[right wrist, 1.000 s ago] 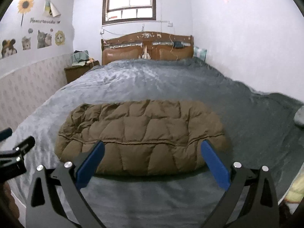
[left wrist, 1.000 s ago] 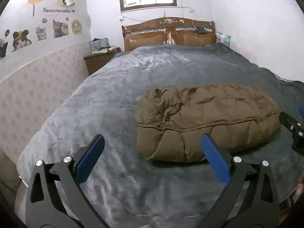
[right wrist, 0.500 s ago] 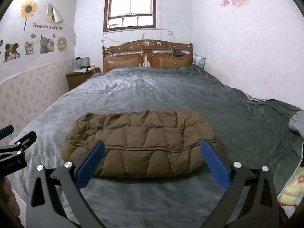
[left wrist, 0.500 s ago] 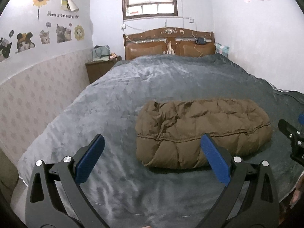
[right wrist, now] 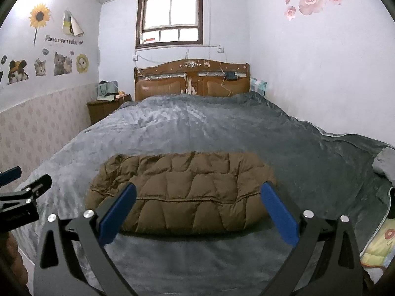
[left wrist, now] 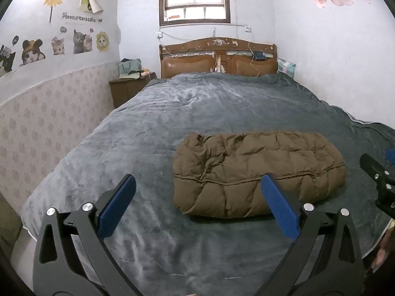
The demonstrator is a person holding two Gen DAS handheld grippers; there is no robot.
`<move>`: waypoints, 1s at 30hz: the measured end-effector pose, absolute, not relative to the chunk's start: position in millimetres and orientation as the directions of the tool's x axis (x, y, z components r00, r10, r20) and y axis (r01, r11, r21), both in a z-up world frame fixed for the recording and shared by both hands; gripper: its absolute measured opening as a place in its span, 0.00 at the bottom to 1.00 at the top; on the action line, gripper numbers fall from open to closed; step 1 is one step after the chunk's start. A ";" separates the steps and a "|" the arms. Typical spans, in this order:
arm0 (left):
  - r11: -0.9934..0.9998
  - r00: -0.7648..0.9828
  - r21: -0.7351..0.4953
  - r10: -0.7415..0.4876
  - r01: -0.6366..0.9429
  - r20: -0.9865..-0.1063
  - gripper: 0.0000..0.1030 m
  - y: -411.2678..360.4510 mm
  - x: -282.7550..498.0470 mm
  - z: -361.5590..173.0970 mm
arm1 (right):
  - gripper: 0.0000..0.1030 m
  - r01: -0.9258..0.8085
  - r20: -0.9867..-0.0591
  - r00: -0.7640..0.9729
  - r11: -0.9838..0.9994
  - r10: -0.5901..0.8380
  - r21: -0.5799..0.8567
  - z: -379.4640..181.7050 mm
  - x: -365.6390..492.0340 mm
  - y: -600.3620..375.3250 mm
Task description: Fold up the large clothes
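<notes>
Both tools have been drawn back from the folded brown jacket (left wrist: pixel 256 175), lying crosswise on the bed (left wrist: pixel 197 113). Left tool (left wrist: pixel 197 204) and right tool (right wrist: pixel 197 207) are held open, empty; the right is nearer.

Brown quilted jacket (left wrist: pixel 256 172) on a grey blanket (left wrist: pixel 197 108), blue pads (left wrist: pixel 117 206) on black grippers, wallpaper (left wrist: pixel 44 113) dotted pale

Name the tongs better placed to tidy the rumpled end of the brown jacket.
Left. The jacket's rumpled end lies ahead of the open left tongs; the open right tongs face its smoother middle.
</notes>
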State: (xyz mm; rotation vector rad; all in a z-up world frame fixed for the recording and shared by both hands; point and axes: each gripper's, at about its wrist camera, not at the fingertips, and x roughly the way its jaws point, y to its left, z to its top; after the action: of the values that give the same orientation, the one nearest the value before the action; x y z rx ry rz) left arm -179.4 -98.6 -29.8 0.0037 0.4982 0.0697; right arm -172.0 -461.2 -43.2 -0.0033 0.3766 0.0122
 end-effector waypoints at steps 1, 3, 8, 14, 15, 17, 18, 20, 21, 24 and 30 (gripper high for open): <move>0.998 0.876 0.021 0.069 -0.067 -0.477 0.97 -98.2 -179.5 -29.4 | 0.98 -0.011 -0.365 0.931 1.000 0.009 -0.003 -41.8 -172.6 -462.3; 0.998 0.876 0.017 0.066 -0.066 -0.478 0.97 -98.3 -181.0 -27.8 | 0.98 -0.009 -0.361 0.932 1.000 0.008 -0.002 -40.0 -174.4 -464.6; 0.998 0.875 0.008 0.063 -0.068 -0.480 0.97 -98.0 -182.8 -26.8 | 0.98 -0.007 -0.357 0.934 1.000 0.009 0.008 -38.6 -177.0 -468.9; 0.997 0.873 0.011 0.073 -0.078 -0.482 0.97 -97.3 -183.1 -26.8 | 0.98 0.000 -0.356 0.935 1.000 0.000 0.000 -37.5 -177.5 -469.1; 0.996 0.874 0.014 0.082 -0.085 -0.480 0.97 -97.0 -183.8 -26.4 | 0.98 0.003 -0.356 0.934 1.000 -0.004 -0.003 -37.4 -177.3 -469.1; 0.996 0.874 0.017 0.089 -0.092 -0.477 0.97 -96.8 -185.0 -25.9 | 0.98 0.005 -0.356 0.934 1.000 -0.005 -0.002 -36.7 -177.2 -469.3; 0.995 0.873 0.017 0.092 -0.096 -0.478 0.97 -96.9 -185.3 -25.9 | 0.98 0.005 -0.356 0.935 1.000 -0.005 -0.001 -36.5 -177.4 -469.8; 0.995 0.874 0.015 0.096 -0.102 -0.476 0.97 -96.6 -187.2 -25.6 | 0.98 0.004 -0.356 0.934 1.000 -0.003 0.002 -36.1 -177.5 -469.9; 0.995 0.875 0.012 0.093 -0.099 -0.475 0.97 -96.1 -187.7 -25.2 | 0.98 0.005 -0.355 0.935 1.000 -0.004 0.001 -35.5 -178.0 -469.6; 0.995 0.877 0.013 0.093 -0.099 -0.472 0.97 -96.5 -190.0 -25.1 | 0.98 0.006 -0.357 0.934 1.000 -0.008 -0.008 -35.5 -177.7 -469.1; 0.995 0.876 0.019 0.099 -0.102 -0.472 0.97 -98.2 -193.2 -25.5 | 0.98 0.005 -0.357 0.934 1.000 -0.007 -0.008 -35.0 -177.9 -469.7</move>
State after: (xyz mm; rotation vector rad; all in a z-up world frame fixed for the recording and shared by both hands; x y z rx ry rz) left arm -193.2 -98.2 -25.5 -0.0061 0.4924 0.1046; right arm -177.9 -469.7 -35.0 -0.0067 0.3647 -0.0062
